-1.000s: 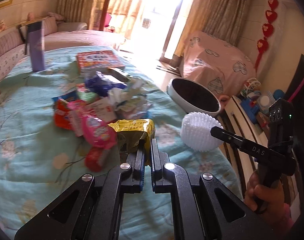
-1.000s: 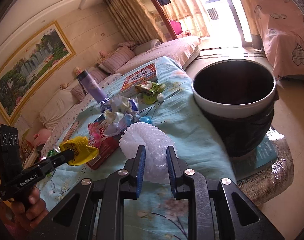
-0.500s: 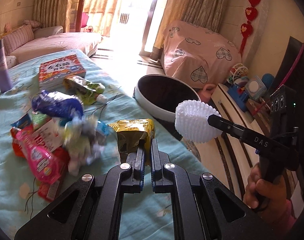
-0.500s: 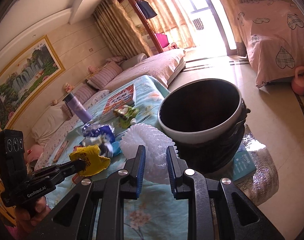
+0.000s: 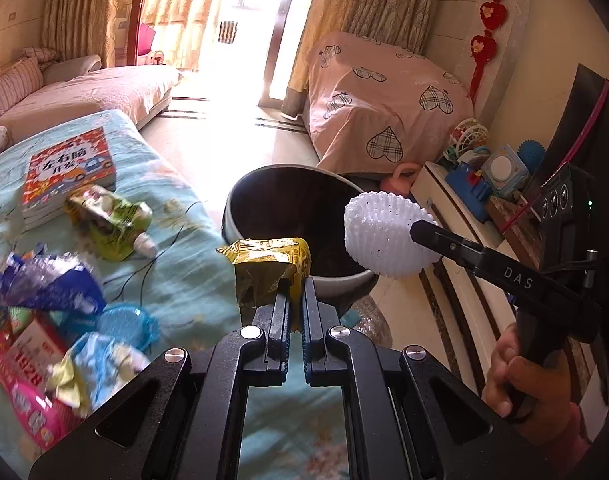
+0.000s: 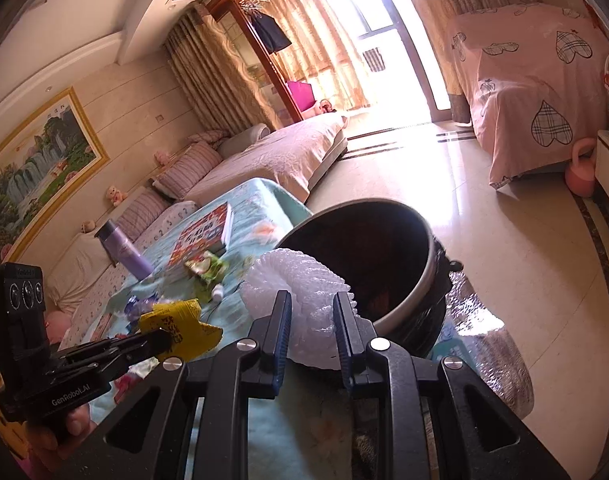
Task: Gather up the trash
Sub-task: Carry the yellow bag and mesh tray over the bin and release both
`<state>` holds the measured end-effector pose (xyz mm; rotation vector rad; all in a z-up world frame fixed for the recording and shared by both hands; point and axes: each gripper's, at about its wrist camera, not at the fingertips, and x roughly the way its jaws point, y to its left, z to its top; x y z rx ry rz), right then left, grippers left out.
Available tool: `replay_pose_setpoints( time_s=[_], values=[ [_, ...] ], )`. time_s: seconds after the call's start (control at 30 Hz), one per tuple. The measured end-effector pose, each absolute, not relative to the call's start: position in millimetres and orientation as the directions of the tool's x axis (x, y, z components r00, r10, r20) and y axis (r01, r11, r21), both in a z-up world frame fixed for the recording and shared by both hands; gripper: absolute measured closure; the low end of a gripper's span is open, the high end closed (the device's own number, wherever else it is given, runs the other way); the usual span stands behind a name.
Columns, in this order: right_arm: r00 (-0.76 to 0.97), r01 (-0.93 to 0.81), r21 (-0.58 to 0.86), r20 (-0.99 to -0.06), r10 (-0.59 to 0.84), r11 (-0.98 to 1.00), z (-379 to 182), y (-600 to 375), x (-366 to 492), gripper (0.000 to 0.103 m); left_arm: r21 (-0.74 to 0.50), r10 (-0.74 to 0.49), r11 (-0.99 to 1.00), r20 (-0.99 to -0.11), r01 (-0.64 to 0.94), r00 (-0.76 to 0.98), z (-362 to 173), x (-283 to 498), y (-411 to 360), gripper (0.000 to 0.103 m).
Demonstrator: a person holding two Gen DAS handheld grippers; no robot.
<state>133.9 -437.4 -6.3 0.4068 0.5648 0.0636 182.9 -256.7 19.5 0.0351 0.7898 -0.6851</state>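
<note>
While my left gripper (image 5: 295,292) pinches a crumpled yellow wrapper (image 5: 270,268) at the bin's (image 5: 336,278) near rim, my right gripper (image 6: 312,312) clamps a white foam net (image 6: 300,292), ribbed and cup-shaped, just over the bin's edge. More wrappers (image 5: 48,284) lie on the teal cloth (image 5: 184,288) beside it.

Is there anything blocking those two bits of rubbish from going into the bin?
Nothing visible does. The yellow wrapper and white foam net hang by the open bin, whose mouth has no lid.
</note>
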Motion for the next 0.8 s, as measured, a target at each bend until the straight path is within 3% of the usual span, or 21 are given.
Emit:
replay_pose_setpoints(
  time_s=[0.8],
  values=[
    [0.809,0.095,0.397,-0.565,0.161,0.913,-19,-484,208,0.081,-0.196,-0.514,0.786,-0.735,0.587,0.443,-7,255,-334,0.099]
  ],
)
